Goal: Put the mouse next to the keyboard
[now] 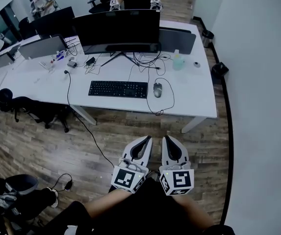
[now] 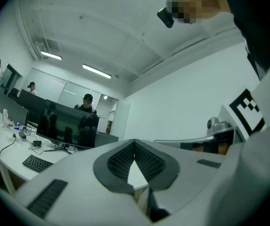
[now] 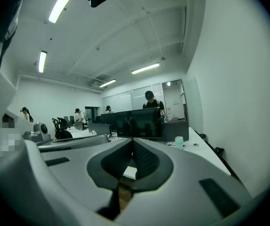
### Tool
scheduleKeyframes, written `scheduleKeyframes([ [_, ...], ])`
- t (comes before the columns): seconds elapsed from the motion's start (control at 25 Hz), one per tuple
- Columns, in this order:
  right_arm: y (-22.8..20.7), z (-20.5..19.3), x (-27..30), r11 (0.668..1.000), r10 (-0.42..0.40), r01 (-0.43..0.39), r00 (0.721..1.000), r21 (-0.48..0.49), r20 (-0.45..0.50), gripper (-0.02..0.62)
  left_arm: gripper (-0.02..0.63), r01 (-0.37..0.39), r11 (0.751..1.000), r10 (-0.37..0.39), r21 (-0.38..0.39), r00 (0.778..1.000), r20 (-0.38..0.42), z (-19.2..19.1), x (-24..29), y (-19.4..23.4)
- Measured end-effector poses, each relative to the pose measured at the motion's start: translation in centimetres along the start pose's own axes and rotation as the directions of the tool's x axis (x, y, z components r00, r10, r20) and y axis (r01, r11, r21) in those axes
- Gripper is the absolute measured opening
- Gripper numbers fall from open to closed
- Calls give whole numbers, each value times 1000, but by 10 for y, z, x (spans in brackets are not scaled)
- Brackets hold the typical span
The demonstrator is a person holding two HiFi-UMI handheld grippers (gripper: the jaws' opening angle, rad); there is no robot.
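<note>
Well, mouse (image 1: 158, 89): it lies flat on the white tabletop (image 1: 199, 97), a little back from the near edge and right of the middle. Nothing holds it.
Keyboard (image 1: 118, 89): just beside the mouse on its left, parallel to the near edge. A narrow gap separates them and they do not touch.
Cable (image 1: 172, 98): it leaves the mouse, loops toward the near edge, then runs back toward the monitor (image 1: 116, 31).
Task standing: I judge the mouse already sits next to the keyboard, so at most a small straightening is left.
My left gripper (image 1: 146, 139): jaws pressed together with nothing between them.
My right gripper (image 1: 168, 139): jaws together as well, empty.
Mouse to grippers: both grippers hang side by side over the wood floor (image 1: 57, 146) in front of my lap, well apart from the tabletop's near edge. The mouse is straight ahead of them, roughly in line with the gap between the two.
Step in hand: if I reach for it, I would use my right gripper. I would spread the jaws before arriving, come down from above, and close across the mouse's narrow sides.
Care: lift it only slightly, keep slack in the cable loop, and set it down square to the keyboard's right end without nudging the keys.
</note>
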State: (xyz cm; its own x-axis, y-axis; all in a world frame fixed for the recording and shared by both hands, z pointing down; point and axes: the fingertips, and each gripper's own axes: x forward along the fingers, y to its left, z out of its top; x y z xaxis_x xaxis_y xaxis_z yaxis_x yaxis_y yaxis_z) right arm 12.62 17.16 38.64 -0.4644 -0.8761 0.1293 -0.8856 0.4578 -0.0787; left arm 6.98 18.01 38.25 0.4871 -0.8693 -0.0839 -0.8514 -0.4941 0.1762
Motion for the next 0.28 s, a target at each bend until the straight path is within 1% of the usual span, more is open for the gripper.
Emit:
scheduleKeyframes([
  [0.28, -3, -7, -11, 1000, 9, -10, 1000, -24, -23, 18, 3, 17, 1000, -17, 5, 1000, -8, -3, 1, -13],
])
